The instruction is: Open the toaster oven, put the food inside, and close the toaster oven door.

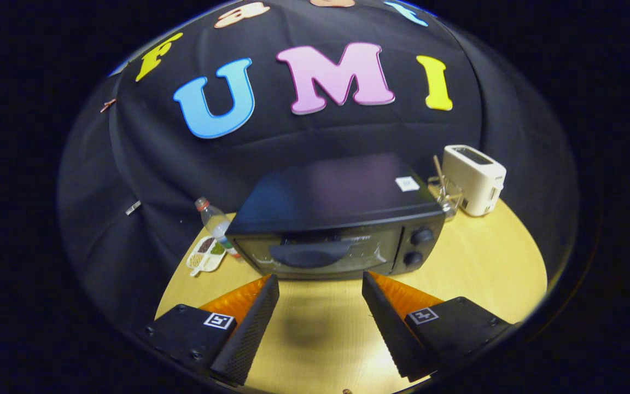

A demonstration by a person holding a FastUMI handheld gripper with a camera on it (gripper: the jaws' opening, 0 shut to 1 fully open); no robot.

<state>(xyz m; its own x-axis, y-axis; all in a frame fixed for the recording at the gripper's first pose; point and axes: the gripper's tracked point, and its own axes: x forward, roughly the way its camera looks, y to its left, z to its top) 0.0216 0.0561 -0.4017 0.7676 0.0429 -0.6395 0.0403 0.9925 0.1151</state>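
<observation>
A black toaster oven [337,219] stands on the wooden table just ahead of my fingers, its glass door [315,253] shut and its curved handle facing me. Two round knobs [421,236] sit on its right front panel. My gripper [320,282] is open, with only bare tabletop between its two black fingers; their tips are close in front of the door's lower edge. A small white tray of food [205,254] lies on the table left of the oven.
A plastic bottle [214,221] lies behind the food tray, beside the oven's left side. A white slot toaster [473,178] and a clear holder with sticks [443,191] stand beyond the oven's right corner. The wooden table [490,262] stretches right of the oven.
</observation>
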